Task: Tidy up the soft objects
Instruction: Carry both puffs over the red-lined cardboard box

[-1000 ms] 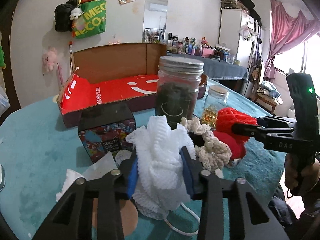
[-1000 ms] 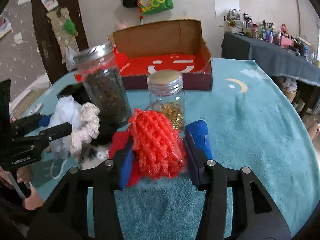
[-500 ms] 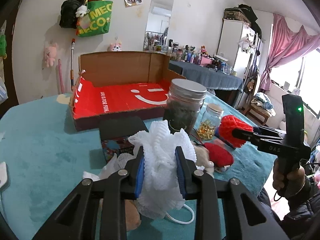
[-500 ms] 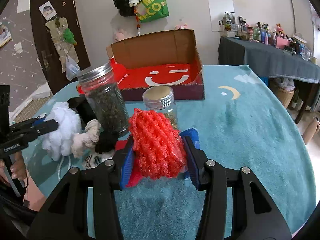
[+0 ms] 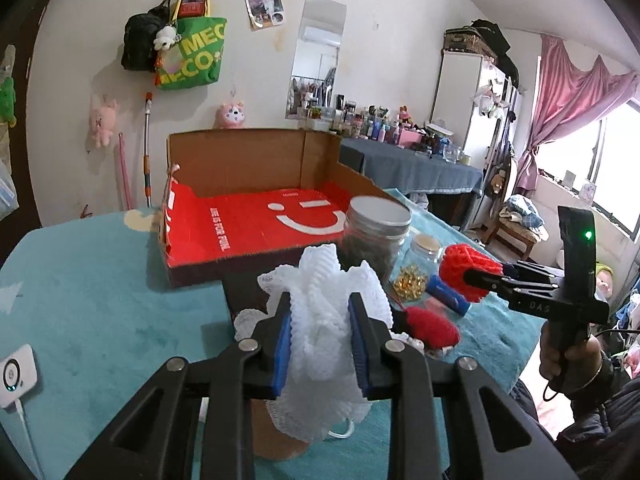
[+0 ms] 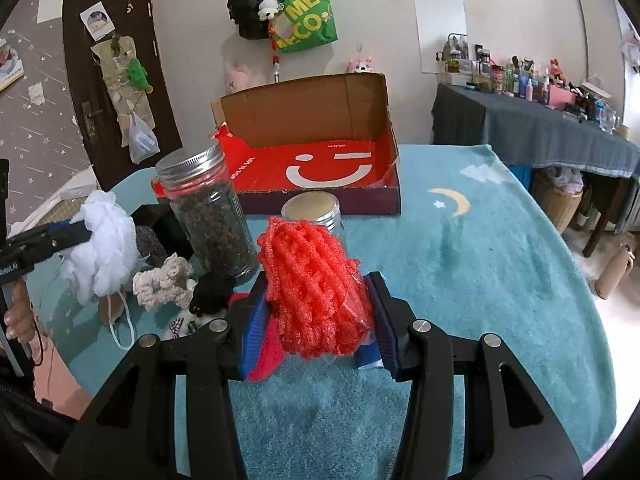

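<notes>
Both grippers have lifted since a second ago, the left gripper (image 5: 318, 336) having just squeezed tighter on the white foam net (image 5: 326, 320) and the right gripper (image 6: 318, 320) clamped on the red foam net (image 6: 312, 280), both held above the table short of the empty cardboard box (image 6: 312, 120), where nothing is sorted yet.

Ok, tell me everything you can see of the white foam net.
The white foam net is a soft mesh sleeve, the kind that wraps fruit, bunched into a fluffy wad. The left claw pinches its middle between blue pads, squeezing it narrow, so it puffs out above and hangs below them. It is lifted clear of the teal cloth. A thin white cord dangles beneath it. Nothing but the pads visibly touches it.
</notes>
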{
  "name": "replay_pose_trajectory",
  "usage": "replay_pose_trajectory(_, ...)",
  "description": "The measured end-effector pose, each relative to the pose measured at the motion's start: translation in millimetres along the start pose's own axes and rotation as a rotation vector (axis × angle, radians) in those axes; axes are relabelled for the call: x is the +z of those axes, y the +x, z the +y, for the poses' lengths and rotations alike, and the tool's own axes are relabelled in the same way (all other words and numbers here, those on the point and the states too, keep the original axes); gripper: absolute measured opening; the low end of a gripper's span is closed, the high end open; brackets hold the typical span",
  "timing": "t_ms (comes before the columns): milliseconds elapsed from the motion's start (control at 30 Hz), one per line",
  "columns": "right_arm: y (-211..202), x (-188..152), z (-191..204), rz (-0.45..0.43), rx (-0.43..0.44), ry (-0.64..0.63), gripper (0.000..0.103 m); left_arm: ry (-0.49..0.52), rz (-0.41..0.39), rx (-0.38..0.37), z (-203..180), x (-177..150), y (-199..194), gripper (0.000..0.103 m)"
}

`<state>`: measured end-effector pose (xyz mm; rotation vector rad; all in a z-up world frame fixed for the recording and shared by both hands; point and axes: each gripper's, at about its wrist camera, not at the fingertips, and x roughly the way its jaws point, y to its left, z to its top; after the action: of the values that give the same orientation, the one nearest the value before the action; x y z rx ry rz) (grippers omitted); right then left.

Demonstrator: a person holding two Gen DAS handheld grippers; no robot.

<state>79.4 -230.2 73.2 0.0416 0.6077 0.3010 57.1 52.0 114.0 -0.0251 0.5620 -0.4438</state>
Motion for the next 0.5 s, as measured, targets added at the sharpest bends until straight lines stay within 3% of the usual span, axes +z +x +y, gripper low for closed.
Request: replay_pose_trajectory(500,-18,52,15,-0.106,0.001,-0.109,0.045,0.073,-0.111,0.006,1,51,-9,0.027)
